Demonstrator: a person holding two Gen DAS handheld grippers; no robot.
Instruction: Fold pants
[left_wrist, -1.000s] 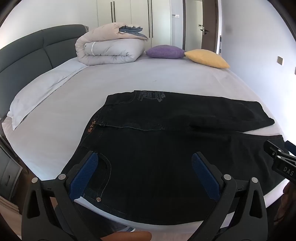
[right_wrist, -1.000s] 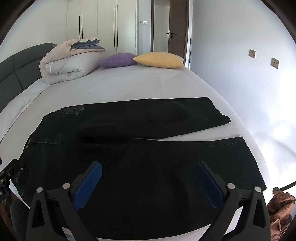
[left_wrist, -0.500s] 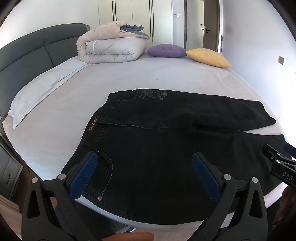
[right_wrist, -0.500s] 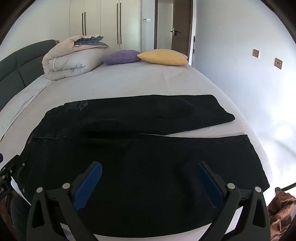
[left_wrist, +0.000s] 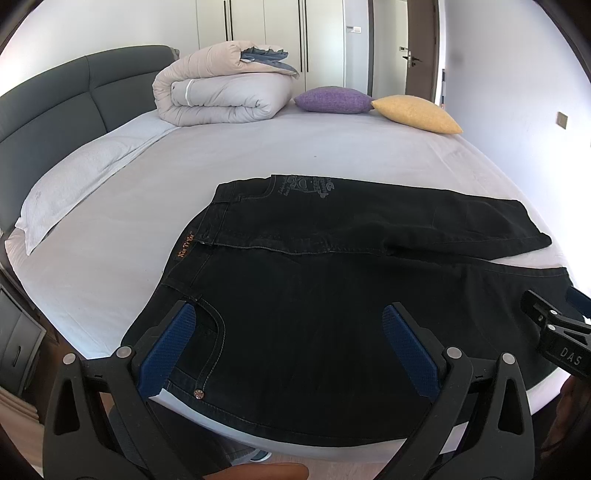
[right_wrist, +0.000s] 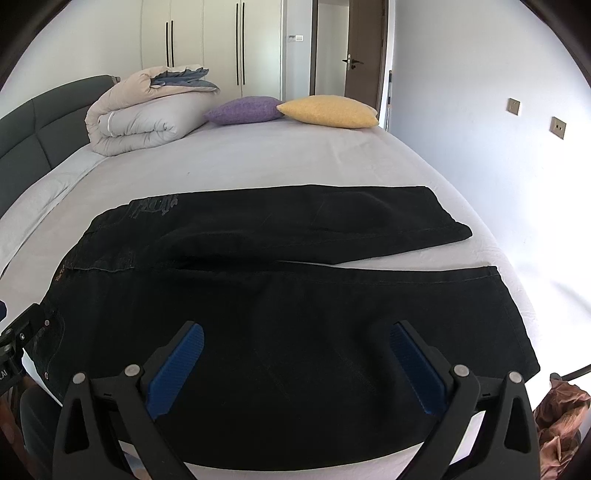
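Observation:
Black jeans (left_wrist: 332, 295) lie spread flat on the near part of the bed, waistband to the left and both legs running right, the far leg angled slightly away from the near one. My left gripper (left_wrist: 288, 347) hovers open over the waist and pocket end, with nothing between its blue pads. In the right wrist view the same jeans (right_wrist: 280, 314) fill the foreground, and my right gripper (right_wrist: 295, 365) is open above the near leg. The right gripper's tip (left_wrist: 557, 332) shows at the left view's right edge.
The bed (left_wrist: 258, 162) has a white sheet and a dark grey headboard (left_wrist: 55, 110) on the left. A rolled duvet (left_wrist: 221, 92), a purple cushion (left_wrist: 332, 99) and a yellow cushion (left_wrist: 417, 112) sit at the far side. Brown fabric (right_wrist: 557, 410) lies off the bed's right corner.
Both grippers have lifted and pulled back slightly from the bed, so the jeans sit a little lower in view. The jeans themselves have not moved.

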